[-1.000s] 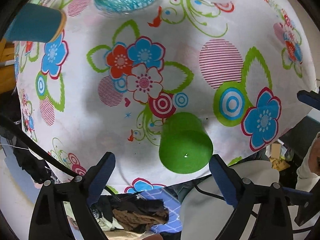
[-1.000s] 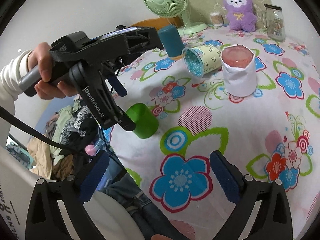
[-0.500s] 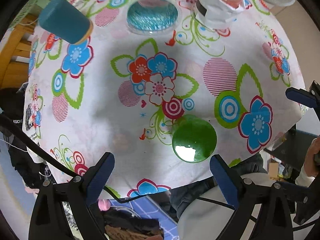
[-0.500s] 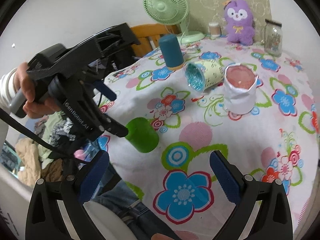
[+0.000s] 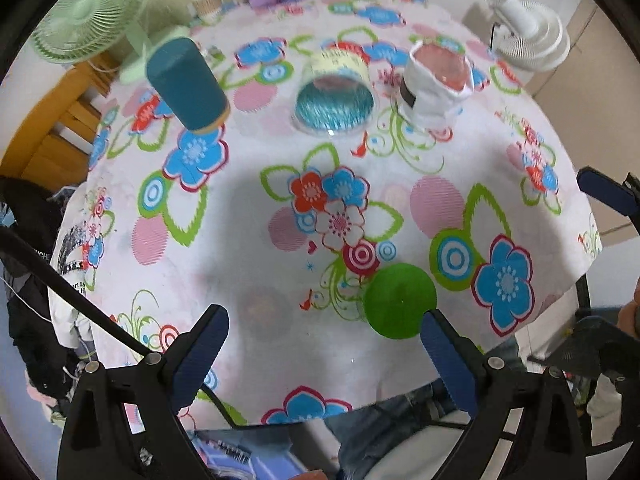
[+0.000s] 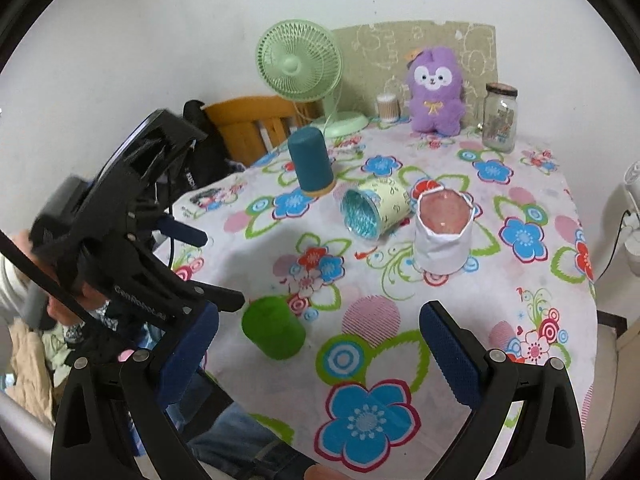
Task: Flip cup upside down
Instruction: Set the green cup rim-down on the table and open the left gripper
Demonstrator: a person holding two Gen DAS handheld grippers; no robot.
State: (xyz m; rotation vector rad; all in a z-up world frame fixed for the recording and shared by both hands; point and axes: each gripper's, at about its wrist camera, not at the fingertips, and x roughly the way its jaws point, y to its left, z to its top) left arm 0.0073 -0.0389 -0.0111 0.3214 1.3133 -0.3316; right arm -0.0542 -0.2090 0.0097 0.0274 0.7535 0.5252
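A green cup (image 5: 401, 300) stands upside down on the flowered tablecloth (image 5: 248, 208) near the table's front edge; it also shows in the right wrist view (image 6: 275, 333). My left gripper (image 5: 324, 350) is open and empty, held above the table, with the cup close to its right finger (image 5: 448, 354). In the right wrist view the left gripper (image 6: 200, 268) hangs to the left of the cup, apart from it. My right gripper (image 6: 318, 356) is open and empty over the table's near edge, right of the cup.
A teal cup (image 6: 311, 165) stands upside down at the back left. A yellow cup with a blue inside (image 6: 374, 210) lies on its side. A white paper cup (image 6: 442, 236), green fan (image 6: 300, 64), purple plush (image 6: 434, 92) and glass jar (image 6: 500, 118) stand further back.
My left gripper has risen and pulled back from the green cup, so more of the table shows. The green cup stays upside down in place. The right gripper drew back slightly.
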